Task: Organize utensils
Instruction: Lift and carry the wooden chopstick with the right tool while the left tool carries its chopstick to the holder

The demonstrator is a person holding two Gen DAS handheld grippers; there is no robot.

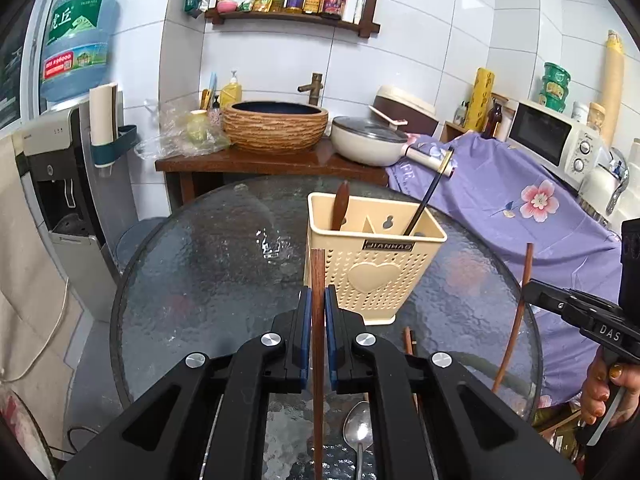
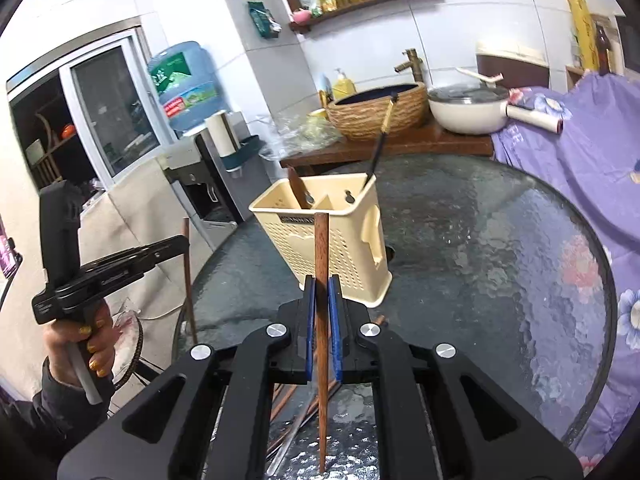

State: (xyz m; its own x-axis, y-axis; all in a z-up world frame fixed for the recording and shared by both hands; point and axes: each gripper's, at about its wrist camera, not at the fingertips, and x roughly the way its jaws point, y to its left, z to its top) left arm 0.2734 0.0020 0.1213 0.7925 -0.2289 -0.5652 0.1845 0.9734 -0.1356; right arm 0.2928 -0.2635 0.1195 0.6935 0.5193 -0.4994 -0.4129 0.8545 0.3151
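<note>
Left claw [image 1: 318, 308]: black arms with blue pads, pinching one brown wooden chopstick [image 1: 318, 280] upright, well short of its top end.
Right claw [image 2: 322, 300]: same build, pressed onto a second chopstick [image 2: 321, 248], square at the top and tapering to a point below.
Loose utensils: a shiny metal spoon [image 1: 357, 424] and more chopsticks [image 2: 296, 408] lie on the bench beneath the claws, not yet sorted.
Bench [image 1: 208, 264]: round, dark, pebbled glass; hard and probably slick.
Holder [image 1: 376, 264]: cream plastic box, punched with small holes, a raised heart on its front, divided into compartments; it stands just beyond both claws. A wooden handle [image 1: 341, 204] sits in its left compartment, a thin dark stick [image 1: 426, 200] leans in its right.
Risk, slipping: each chopstick is smooth, narrow and held at one small spot, so it could swivel or slide out if tilted quickly.
Risk, collision: both sticks head for one small opening and could knock together.
Risk, tipping: the holder looks light; a tip catching its rim could push it over on the glass.
Risk, missing: the divider is narrow, so a stick could land in the wrong compartment.
Background: basket-textured basin [image 1: 275, 125], white lidded pan [image 1: 366, 140], purple floral cloth [image 1: 500, 200].
</note>
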